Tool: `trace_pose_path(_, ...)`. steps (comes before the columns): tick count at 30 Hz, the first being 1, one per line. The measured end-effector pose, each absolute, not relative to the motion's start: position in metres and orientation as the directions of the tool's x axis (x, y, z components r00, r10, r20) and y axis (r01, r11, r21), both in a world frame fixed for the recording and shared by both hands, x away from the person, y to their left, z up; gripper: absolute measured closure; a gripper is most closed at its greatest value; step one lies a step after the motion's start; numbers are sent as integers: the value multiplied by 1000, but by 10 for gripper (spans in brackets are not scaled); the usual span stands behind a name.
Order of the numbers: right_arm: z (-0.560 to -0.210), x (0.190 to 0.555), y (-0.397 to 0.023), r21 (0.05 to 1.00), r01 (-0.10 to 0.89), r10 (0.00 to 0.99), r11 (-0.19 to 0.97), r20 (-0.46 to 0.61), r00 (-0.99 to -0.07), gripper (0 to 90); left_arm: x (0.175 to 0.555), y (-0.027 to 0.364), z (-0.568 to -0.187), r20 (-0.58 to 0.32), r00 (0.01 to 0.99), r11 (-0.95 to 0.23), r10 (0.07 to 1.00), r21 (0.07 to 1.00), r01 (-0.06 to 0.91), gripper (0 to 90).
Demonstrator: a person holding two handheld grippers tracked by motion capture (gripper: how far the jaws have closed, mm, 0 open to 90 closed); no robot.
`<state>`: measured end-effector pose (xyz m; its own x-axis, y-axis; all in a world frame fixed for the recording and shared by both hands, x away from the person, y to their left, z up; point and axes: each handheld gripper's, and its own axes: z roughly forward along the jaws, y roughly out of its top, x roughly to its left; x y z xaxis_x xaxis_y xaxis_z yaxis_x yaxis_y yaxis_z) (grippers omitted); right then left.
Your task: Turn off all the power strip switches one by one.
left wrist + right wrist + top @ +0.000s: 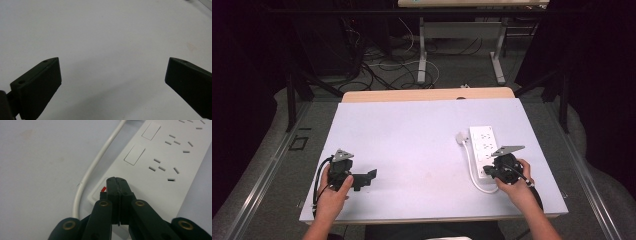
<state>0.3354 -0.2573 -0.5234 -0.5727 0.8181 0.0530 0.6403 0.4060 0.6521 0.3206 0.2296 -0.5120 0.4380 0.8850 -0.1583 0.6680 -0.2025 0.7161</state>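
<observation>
Power strip point(483, 147) lies white on my table's point(412, 130) right side, cord point(96, 165) looping beside it. My right gripper point(117, 185), jaws pressed together, tips on its red switch point(103, 189). My left gripper point(112, 77) gapes wide over bare table, well apart.

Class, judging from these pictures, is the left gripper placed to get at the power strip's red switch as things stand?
Probably not: the left gripper sits far across the table, and the right gripper, jaws shut, already covers the red switch on the power strip.

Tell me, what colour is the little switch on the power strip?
Red. The switch on the white power strip shows best in the right gripper view.
</observation>
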Motion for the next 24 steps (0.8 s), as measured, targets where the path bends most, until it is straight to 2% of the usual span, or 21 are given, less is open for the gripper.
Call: trace_pose_path(24, -526, 336, -257, 655, 643, 816, 397, 70, -574, 900, 321, 231, -513, -164, 431, -194, 887, 715, 671, 6)
